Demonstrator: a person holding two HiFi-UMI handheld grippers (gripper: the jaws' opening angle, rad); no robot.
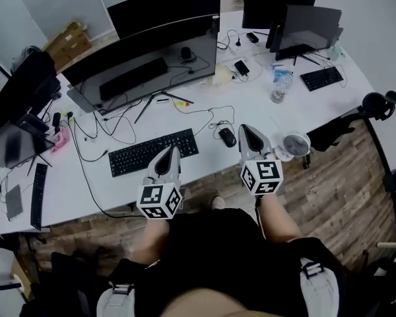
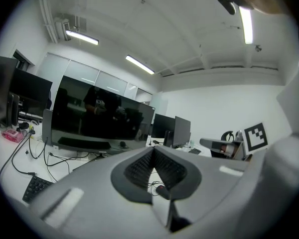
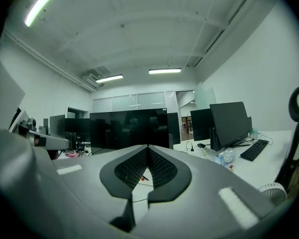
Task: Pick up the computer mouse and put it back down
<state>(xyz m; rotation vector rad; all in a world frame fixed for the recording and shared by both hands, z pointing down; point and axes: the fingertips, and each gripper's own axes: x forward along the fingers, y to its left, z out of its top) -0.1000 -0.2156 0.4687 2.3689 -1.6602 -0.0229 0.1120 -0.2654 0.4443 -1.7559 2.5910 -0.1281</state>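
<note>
Clearly the computer mouse [image 1: 228, 137] is a small, black, rounded one, with a thin cable looping away across the white bench [image 1: 251, 104]. It lies flat just beside the tips of the right tool [image 1: 247, 131], on their inner side and apart from them. It is farther from the left tool [image 1: 172, 152]. Each tool's cube carries black-and-white square markers (patterns, not letters). Both tools have their ribbed pads [image 3: 162, 170] brought together at the tips, with nothing gripped between them. A black keyboard [image 1: 153, 152] sits just ahead of the left tool. A small white desk fan [image 1: 296, 144] stands just outside the right tool.
</note>
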